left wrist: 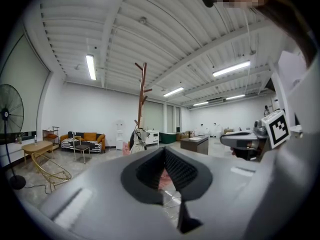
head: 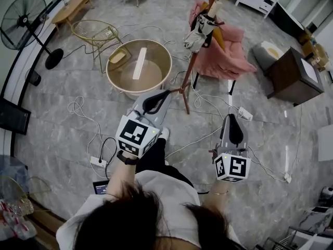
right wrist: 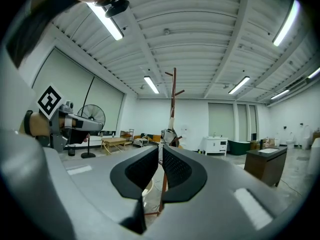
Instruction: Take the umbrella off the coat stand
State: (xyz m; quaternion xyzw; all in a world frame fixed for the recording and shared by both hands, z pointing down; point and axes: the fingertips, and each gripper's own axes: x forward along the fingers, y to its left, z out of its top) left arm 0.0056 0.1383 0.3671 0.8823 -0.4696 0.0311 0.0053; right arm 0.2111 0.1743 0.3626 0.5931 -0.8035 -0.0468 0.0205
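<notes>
Both the left claw [head: 156,101] and right claw [head: 233,125] are closed and empty, well short of the umbrella [head: 200,33], which hangs on the coat stand [head: 188,82] at upper centre. Best to approach, open one claw, grip and lift the umbrella clear.

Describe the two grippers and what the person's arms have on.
The left gripper and right gripper have light grey shells, black ribbed pads, each with a white cube of black square markers at the rear. Black band on the left wrist, thin bracelet on the right; white top.
</notes>
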